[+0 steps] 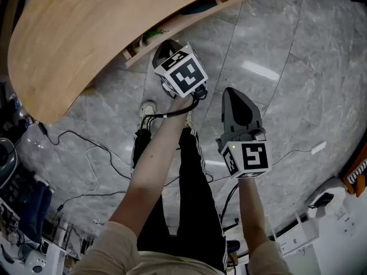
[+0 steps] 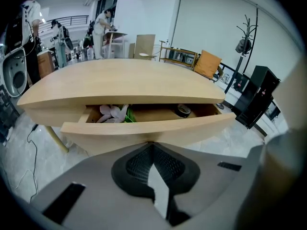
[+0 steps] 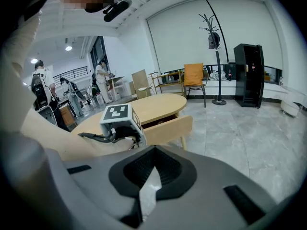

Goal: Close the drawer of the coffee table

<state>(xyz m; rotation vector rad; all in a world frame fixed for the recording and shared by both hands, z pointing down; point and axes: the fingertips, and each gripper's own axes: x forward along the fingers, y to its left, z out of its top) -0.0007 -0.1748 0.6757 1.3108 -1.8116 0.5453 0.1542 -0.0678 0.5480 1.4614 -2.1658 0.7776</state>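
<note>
The oval wooden coffee table (image 1: 74,33) fills the upper left of the head view, and its drawer (image 1: 189,13) stands pulled out. In the left gripper view the drawer front (image 2: 148,126) is just ahead; inside lie a white flower (image 2: 111,112) and a tape roll (image 2: 182,110). My left gripper (image 1: 163,49) (image 2: 152,143) is shut and empty, its tip close to the drawer front; I cannot tell if they touch. My right gripper (image 1: 232,94) (image 3: 153,148) is shut on nothing, hanging back over the floor to the right of the left one. It sees the left gripper's marker cube (image 3: 117,119) and the drawer (image 3: 168,128).
Black cables (image 1: 86,153) trail over the grey marble floor under the table's left end. The person's legs (image 1: 189,182) and a shoe (image 1: 148,107) are below the grippers. A coat stand (image 3: 211,32), black cabinet (image 3: 247,75) and orange chair (image 3: 194,75) stand beyond the table; people (image 2: 103,25) work farther back.
</note>
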